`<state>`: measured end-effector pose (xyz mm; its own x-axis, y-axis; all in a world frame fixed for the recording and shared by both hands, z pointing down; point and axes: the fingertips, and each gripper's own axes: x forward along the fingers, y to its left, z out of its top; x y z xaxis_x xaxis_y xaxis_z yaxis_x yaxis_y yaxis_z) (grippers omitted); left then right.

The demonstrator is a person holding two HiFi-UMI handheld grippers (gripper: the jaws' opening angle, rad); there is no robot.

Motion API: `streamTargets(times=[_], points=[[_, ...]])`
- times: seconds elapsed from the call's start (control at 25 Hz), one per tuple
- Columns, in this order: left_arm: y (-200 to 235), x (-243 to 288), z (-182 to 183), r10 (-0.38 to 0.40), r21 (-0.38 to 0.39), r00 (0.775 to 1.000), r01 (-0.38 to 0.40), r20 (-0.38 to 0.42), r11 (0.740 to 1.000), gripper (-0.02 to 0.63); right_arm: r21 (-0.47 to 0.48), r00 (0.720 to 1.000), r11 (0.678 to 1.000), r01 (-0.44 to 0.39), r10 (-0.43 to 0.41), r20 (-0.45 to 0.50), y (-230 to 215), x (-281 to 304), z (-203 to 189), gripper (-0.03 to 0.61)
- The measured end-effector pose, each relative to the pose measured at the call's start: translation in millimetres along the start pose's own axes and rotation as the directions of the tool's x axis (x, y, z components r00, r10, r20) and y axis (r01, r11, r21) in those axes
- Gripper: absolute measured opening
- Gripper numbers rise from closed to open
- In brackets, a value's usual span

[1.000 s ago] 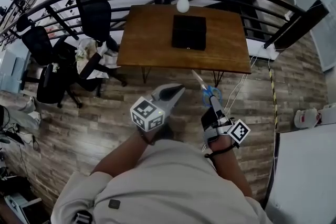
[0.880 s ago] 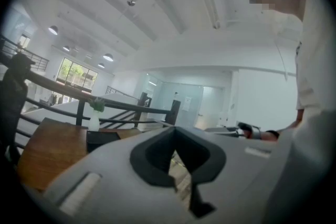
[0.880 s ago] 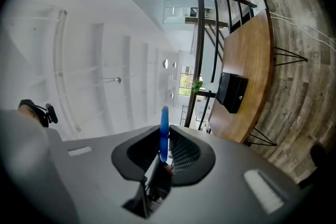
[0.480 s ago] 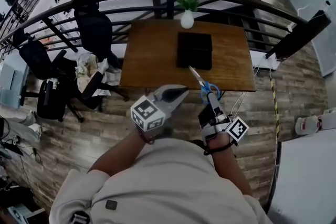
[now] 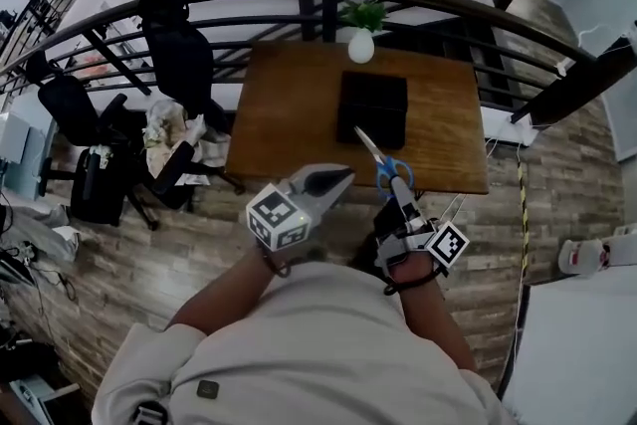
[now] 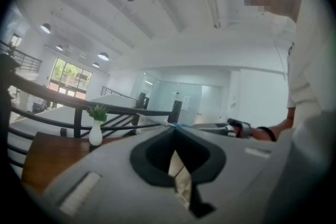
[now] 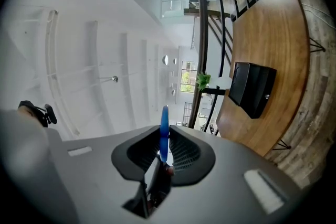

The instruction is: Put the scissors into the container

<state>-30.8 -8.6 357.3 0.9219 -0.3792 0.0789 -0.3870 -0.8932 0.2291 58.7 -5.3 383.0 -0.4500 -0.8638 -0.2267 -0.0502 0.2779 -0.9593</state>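
Right claw [image 5: 399, 186] is clamped on the blue handle of the scissors [image 5: 381, 160], with the forearm stretched from the body toward 12 o'clock. The blades tilt toward 11 o'clock above the near edge of the surface [image 5: 279, 114], their tip at the near side of the black container [image 5: 376, 100]. Left claw [image 5: 344, 176], closed and empty, hangs at 9 o'clock of the scissors, elbow bent.

The scissors [image 5: 388, 167] have bright blue handles and silvery blades. The container [image 5: 373, 107] is plain black, on a warm brown wooden desk [image 5: 289, 114]. At the desk's far edge a white vase [image 5: 361, 47] carries green leaves [image 5: 366, 15]. The left gripper [image 5: 338, 177] and right gripper [image 5: 399, 189] are grey with black pads. The marker cube [image 5: 278, 217] on each shows black-and-white squares. The floor [image 5: 149, 244] is grey-brown planks.
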Motion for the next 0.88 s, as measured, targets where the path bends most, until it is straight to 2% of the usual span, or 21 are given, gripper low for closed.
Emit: streamTargets(times=[0.36, 0.68, 0.88], points=[[38.4, 51.8, 12.6, 0.13, -0.014, 0.991, -0.129, 0.039, 0.992, 0.002, 0.003, 0.994, 1.0, 0.005, -0.005, -0.113, -16.1, 35.8, 66.6, 0.055], [55.9, 100.0, 28.0, 0.251, -0.021, 0.959, -0.251, 0.131, 0.968, 0.002, -0.025, 0.972, 0.999, -0.021, 0.015, -0.235, -22.8, 48.0, 133.6, 0.055], [56.1, 118.0, 19.6, 0.293, -0.027, 0.949, -0.292, 0.112, 0.956, 0.002, -0.011, 0.96, 1.0, -0.02, 0.016, -0.278, -32.6, 50.4, 152.5, 0.055]])
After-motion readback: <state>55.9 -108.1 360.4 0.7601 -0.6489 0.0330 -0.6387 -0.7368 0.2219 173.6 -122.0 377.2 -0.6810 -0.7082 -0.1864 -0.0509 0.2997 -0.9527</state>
